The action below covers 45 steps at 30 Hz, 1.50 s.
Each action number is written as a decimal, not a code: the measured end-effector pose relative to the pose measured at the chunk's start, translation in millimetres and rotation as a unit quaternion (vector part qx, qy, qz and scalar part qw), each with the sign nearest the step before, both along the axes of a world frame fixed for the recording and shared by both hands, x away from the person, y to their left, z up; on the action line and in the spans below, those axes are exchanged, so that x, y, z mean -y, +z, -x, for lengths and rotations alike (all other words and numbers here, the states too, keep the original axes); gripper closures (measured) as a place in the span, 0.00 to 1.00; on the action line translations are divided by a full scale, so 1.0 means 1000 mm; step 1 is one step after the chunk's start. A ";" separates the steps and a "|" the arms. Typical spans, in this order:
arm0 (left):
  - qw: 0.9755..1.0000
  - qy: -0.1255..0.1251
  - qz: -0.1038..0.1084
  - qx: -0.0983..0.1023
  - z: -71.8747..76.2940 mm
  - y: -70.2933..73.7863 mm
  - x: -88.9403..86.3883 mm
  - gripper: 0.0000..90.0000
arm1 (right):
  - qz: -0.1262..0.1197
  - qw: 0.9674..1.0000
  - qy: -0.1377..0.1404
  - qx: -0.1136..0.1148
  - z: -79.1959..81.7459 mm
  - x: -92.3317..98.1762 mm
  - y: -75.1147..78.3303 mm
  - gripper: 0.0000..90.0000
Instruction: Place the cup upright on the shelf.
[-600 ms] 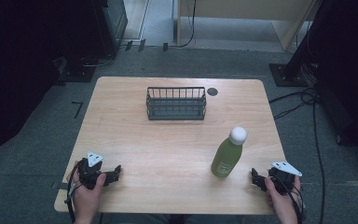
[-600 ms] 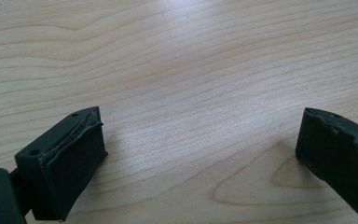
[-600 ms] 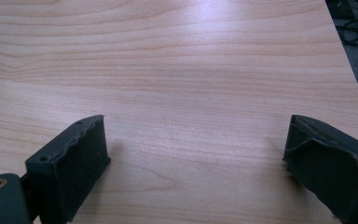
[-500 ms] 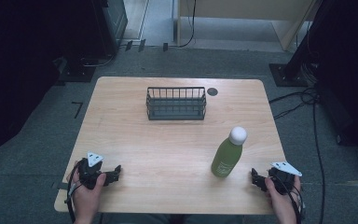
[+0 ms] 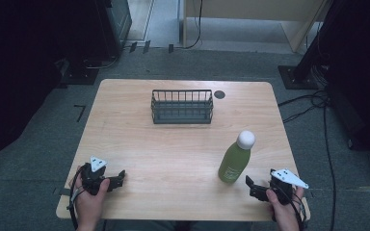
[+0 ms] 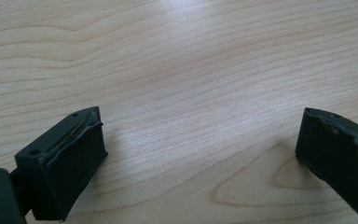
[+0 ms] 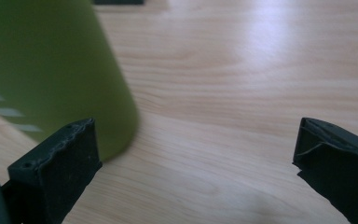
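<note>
Wooden tabletop carries everything. Black wire basket sits toward far edge, centre. Green bottle w/ white cap stands upright near R front, well apart from basket. R tongs just beside bottle base, jaws spread wide, nothing between them. L tongs at front L corner, also spread, over bare wood.

green bottle with a pale label (print too small to read), no other legible text
</note>
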<state>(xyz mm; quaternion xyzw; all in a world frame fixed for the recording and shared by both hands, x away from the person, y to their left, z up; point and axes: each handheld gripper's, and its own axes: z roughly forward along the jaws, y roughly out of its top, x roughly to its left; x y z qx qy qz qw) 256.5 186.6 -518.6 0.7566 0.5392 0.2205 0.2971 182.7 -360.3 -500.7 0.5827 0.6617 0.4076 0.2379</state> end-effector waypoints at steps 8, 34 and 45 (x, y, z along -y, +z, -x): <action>1.000 0.000 0.000 0.000 0.000 0.000 0.000 0.02 | -0.016 0.999 0.038 0.029 0.005 -0.018 0.012 0.00; 1.000 0.000 0.000 0.000 0.000 0.000 0.000 0.02 | -0.069 0.992 0.067 0.083 -0.015 -0.067 0.029 0.00; 1.000 0.000 0.000 0.000 0.000 0.000 0.000 0.02 | -0.050 0.991 0.008 0.122 -0.022 -0.081 0.022 0.17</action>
